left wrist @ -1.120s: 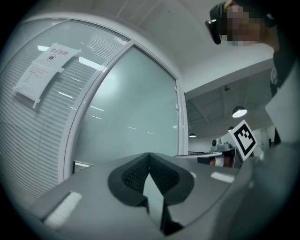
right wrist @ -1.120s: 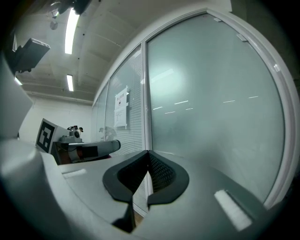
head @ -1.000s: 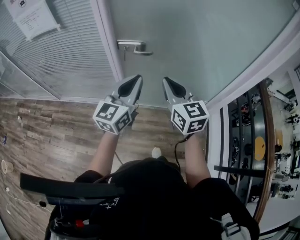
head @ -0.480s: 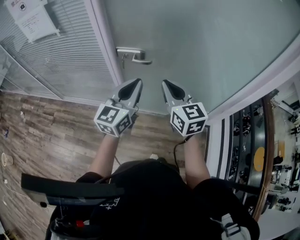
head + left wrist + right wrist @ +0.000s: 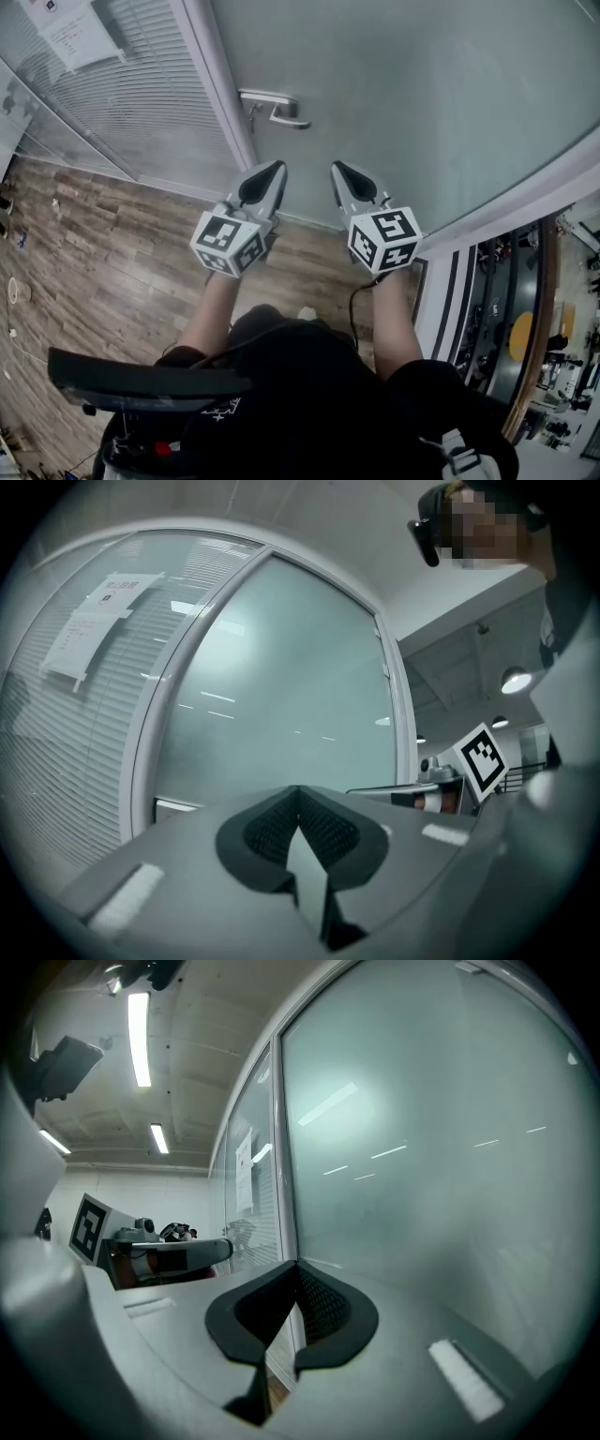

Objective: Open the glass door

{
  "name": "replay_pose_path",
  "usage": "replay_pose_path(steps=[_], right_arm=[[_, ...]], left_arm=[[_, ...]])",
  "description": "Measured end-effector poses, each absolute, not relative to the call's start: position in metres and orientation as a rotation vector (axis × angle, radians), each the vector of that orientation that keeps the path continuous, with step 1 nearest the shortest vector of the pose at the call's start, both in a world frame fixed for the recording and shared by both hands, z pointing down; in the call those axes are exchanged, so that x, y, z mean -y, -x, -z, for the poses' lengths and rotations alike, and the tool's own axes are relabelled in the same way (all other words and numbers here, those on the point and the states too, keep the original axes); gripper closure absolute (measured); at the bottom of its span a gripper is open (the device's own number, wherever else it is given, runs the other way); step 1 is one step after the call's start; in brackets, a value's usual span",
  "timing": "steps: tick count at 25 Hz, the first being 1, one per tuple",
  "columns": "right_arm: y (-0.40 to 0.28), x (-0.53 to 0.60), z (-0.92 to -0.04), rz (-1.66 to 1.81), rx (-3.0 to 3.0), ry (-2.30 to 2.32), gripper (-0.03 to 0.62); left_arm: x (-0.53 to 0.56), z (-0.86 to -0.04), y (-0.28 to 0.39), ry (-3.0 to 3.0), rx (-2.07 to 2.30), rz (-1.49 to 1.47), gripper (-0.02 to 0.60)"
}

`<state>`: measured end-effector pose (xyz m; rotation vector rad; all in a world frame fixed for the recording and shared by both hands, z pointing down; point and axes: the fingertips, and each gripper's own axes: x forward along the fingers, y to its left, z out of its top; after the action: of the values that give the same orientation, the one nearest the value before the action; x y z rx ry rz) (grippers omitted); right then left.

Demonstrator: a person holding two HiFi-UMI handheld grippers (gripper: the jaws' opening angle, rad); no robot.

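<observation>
**Two shut grippers, both short of the door handle**

Two grippers point side by side at the frosted glass door point(image 5: 422, 94). In the head view the door handle point(image 5: 274, 108) lies ahead of the left gripper point(image 5: 272, 169), well clear of its tip. From the right gripper point(image 5: 339, 169) it lies ahead and off to the left. Neither gripper touches the handle or the glass. The handle sits at the door's left edge, just beside the white frame post point(image 5: 220, 84), and its lever points towards the right gripper's side.

Wooden plank flooring point(image 5: 103, 244) runs under and behind the grippers. Left of the left gripper stands a glass panel with blinds point(image 5: 141, 94), and a paper notice point(image 5: 70, 33) is stuck on it. Right of the right gripper, past the door's white edge, there is another room with dark racks, too small to make out. The right gripper view shows strip lights point(image 5: 141, 1035) on the ceiling.

In the left gripper view the left gripper point(image 5: 298, 794) has its jaws together at the tip, with nothing between them. In the right gripper view the right gripper point(image 5: 298, 1267) is likewise fully closed and empty, with the glass right behind its tip.
</observation>
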<state>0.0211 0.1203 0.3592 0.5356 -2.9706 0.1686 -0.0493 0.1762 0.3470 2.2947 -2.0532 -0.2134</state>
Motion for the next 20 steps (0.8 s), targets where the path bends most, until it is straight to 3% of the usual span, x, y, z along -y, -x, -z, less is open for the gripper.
replay_pose_path(steps=[20], right_arm=[[0.056,-0.071,-0.371,-0.142,2.915,-0.548,0.591]], left_arm=[[-0.127,-0.366,0.135,-2.285,2.001,0.224,0.581]])
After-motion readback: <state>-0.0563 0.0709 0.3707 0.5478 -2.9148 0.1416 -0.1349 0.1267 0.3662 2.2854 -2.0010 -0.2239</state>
